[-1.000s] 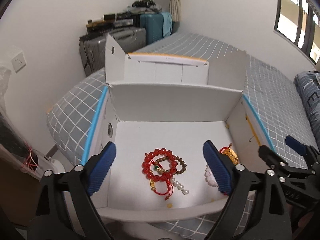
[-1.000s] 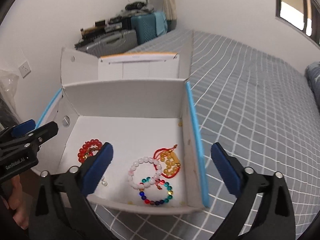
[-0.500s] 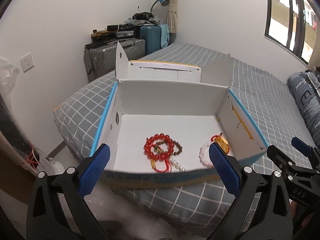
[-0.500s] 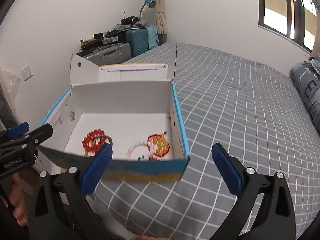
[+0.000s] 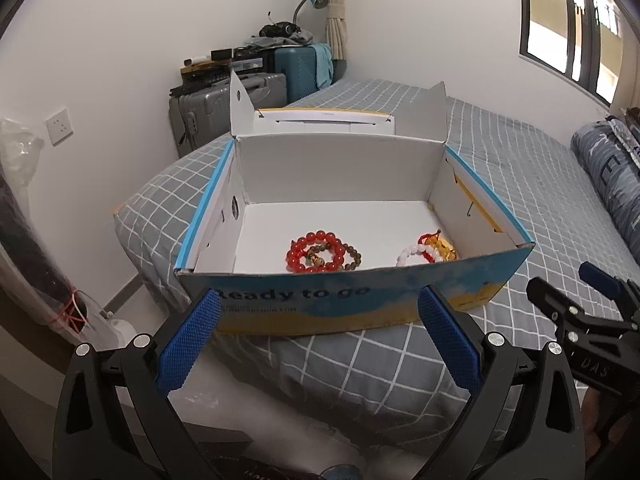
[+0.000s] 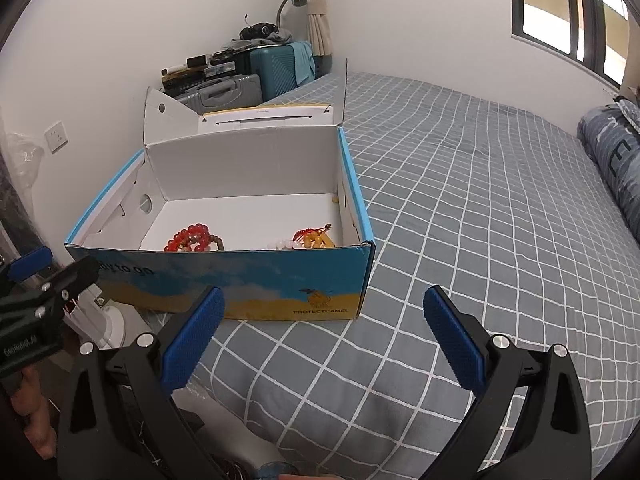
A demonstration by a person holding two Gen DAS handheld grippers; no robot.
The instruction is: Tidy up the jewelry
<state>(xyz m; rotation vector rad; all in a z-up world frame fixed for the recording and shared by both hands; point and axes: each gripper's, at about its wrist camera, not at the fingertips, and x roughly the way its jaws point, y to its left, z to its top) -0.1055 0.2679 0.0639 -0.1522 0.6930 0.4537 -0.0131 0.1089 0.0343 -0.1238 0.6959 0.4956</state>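
Note:
An open blue and yellow cardboard box (image 5: pixel 352 300) (image 6: pixel 256 284) sits on the corner of the bed. Inside lie a red bead bracelet (image 5: pixel 314 250) (image 6: pixel 188 236) over a brown bead bracelet (image 5: pixel 352 254), and to the right a white bead bracelet (image 5: pixel 412 252) (image 6: pixel 280 245) beside a gold and red charm bracelet (image 5: pixel 438 246) (image 6: pixel 314 238). The box's front wall hides their near parts. My left gripper (image 5: pixel 318 340) is open and empty, in front of the box. My right gripper (image 6: pixel 322 340) is open and empty over the bedspread, near the box's right front corner.
The grey checked bedspread (image 6: pixel 480 208) stretches right toward a rolled blue quilt (image 6: pixel 616 152). Suitcases (image 5: pixel 224 112) with clutter stand against the far wall. Left of the bed are a wall socket (image 5: pixel 59 127) and a plastic-wrapped bundle (image 5: pixel 24 220).
Both grippers have pulled back from over the box to in front of it. The box's front wall now shows and hides part of the jewelry. The left jaws widened slightly.

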